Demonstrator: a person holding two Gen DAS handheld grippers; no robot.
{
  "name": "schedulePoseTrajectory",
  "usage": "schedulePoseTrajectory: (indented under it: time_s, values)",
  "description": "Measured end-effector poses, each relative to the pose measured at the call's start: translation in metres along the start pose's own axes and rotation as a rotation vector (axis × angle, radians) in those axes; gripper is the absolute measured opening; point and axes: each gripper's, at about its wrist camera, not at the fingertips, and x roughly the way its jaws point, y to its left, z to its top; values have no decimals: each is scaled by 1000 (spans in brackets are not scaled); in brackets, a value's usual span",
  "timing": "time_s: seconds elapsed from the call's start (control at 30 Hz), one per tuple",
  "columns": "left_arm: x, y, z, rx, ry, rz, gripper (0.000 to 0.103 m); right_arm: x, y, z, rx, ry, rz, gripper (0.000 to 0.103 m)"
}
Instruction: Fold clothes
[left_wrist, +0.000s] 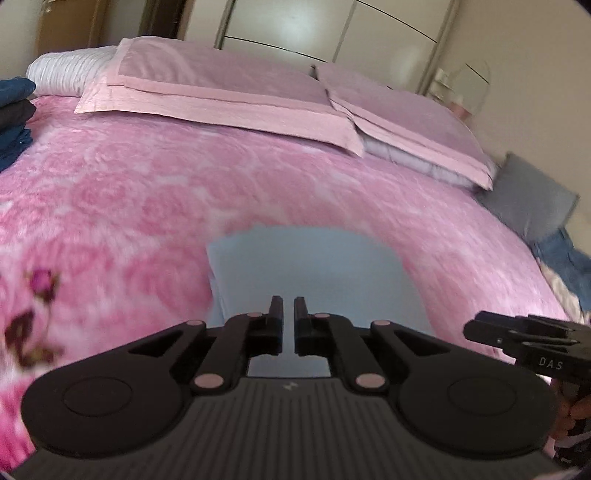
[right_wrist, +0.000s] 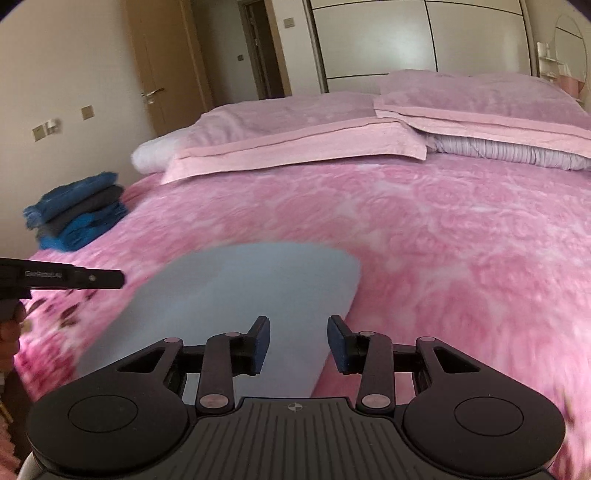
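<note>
A folded light blue garment (left_wrist: 314, 273) lies flat on the pink floral bedspread (left_wrist: 147, 192). It also shows in the right wrist view (right_wrist: 240, 302). My left gripper (left_wrist: 288, 314) hovers over its near part with jaws almost closed and nothing between them. My right gripper (right_wrist: 298, 339) is open and empty above the garment's near right edge. The right gripper also shows at the right edge of the left wrist view (left_wrist: 480, 328). The left gripper shows at the left edge of the right wrist view (right_wrist: 110, 278).
A stack of folded blue and dark clothes (right_wrist: 79, 210) sits at the bed's left edge. Two pink pillows (left_wrist: 221, 96) lie at the head. A grey cushion (left_wrist: 528, 199) and blue denim (left_wrist: 569, 262) lie at the right side. A wardrobe (right_wrist: 406, 37) stands behind.
</note>
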Motion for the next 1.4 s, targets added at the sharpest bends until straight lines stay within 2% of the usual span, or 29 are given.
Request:
schedulePoseTrajectory:
  time_s: [0.17,0.23,0.33,0.5,0.63,0.73,0.77,0.8,0.87,1.0,1.4]
  values:
    - [15,-2,-50,-54,82,75,2,-35,26,-31,-15,16,-1,39]
    - [11,-4,-54,-74,65,97,3,-34,33,-41,-25,21,-21,39]
    - [-9,-19,-55,-69,59,134,3,-44,38,-32,-10,22,-41,39]
    - [-43,-43,-57,-62,50,196,15,-80,54,-31,1,-44,-70,40]
    - [-58,-58,-75,-20,76,222,19,-94,60,-51,38,-1,-85,41]
    - [-69,-70,-89,11,96,241,25,-105,62,-65,54,24,-107,49]
    - [-72,-74,-94,21,101,248,28,-108,63,-69,62,30,-116,55]
    - [-78,-78,-95,29,98,252,31,-114,62,-72,77,27,-127,61]
    - [-92,-87,-96,58,79,253,34,-123,62,-74,96,23,-145,65]
    - [-115,-100,-98,91,36,258,40,-144,67,-79,93,6,-171,66]
    - [-165,-124,-114,151,-32,261,47,-184,104,-95,37,-13,-153,70]
